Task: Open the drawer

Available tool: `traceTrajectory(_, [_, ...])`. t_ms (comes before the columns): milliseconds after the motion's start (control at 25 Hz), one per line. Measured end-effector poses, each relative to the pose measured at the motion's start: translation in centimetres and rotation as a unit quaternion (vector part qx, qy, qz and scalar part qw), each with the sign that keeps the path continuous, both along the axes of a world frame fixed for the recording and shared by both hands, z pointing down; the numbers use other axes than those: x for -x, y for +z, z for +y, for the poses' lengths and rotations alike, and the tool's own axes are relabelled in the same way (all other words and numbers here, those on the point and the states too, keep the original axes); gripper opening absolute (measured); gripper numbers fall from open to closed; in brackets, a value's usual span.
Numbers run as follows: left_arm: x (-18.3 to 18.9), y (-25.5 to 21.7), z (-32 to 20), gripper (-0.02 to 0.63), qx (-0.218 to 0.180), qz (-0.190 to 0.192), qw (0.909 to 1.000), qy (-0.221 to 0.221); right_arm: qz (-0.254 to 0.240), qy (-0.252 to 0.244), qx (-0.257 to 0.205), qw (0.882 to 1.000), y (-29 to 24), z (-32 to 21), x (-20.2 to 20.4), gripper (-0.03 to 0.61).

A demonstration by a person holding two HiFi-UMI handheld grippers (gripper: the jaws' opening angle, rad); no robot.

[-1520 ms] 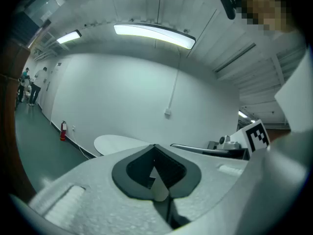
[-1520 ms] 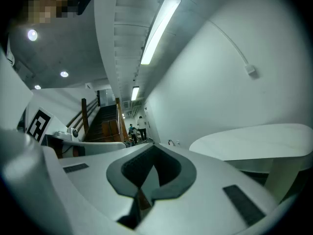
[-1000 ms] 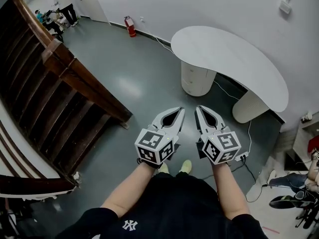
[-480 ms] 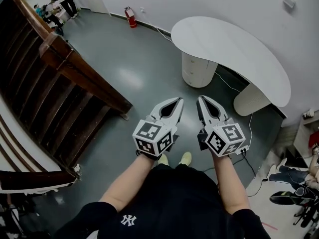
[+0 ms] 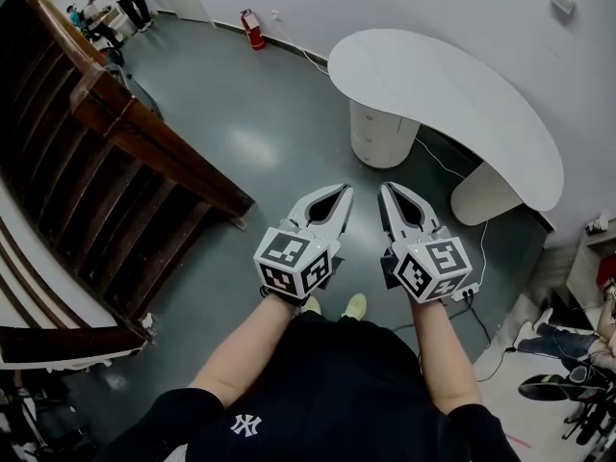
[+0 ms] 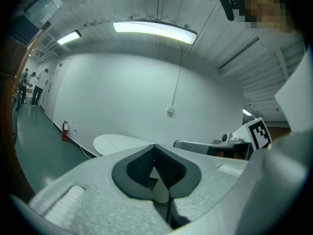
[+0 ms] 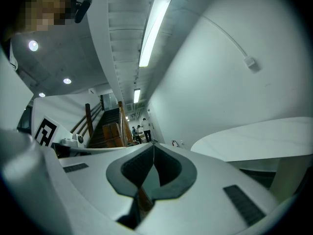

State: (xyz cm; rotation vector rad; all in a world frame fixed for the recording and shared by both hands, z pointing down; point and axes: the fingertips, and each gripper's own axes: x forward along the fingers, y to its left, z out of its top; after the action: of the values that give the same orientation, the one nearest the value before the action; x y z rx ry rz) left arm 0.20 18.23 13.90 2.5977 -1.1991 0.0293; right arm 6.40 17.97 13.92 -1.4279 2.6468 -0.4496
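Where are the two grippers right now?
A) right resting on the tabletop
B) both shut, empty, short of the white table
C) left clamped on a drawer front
B: the left gripper and right gripper have tips together on nothing, over the floor, short of the drawer pedestal.

Head view: head-mounted, facing steeply down at the floor [image 5: 260, 133], with the left tool [image 5: 344, 191] and right tool [image 5: 385, 189] close below the lens.

Left gripper view: rides on its tool, looks along the jaws, tilted up toward wall [image 6: 137, 92] and ceiling [image 6: 146, 4].

Right gripper view: likewise tilted up.

All three share the white tabletop [image 5: 443, 104]. Head and right gripper views share the wooden staircase [image 5: 106, 181]. Head and left gripper views share the fire extinguisher [image 5: 252, 20].
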Motion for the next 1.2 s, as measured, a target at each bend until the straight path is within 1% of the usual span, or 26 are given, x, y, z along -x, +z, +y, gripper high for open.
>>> traceTrajectory(280, [-1.4, 0.9, -1.1, 0.006, 0.001, -0.009, 0.9999, -0.006, -0.004, 0.001, 0.01, 1.0, 1.1, -1.2, -1.5, 0.017])
traceTrajectory(640, [-1.3, 2.0, -4.4, 0.006, 0.002, -0.02, 0.9997, -0.012, -0.003, 0.004, 0.029, 1.0, 3.0, -4.4, -1.5, 0.017])
traceTrajectory(920, [-0.9, 3.5, -9.6, 0.006, 0.002, -0.021, 0.9998, -0.002, 0.008, 0.016, 0.044, 0.999, 4.8, -9.3, -0.9, 0.018])
traceTrajectory(1200, [0.2, 5.4, -17.4, 0.006, 0.007, -0.026, 0.9994, 0.023, 0.009, 0.033, 0.064, 0.997, 7.1, -16.9, 0.5, 0.018])
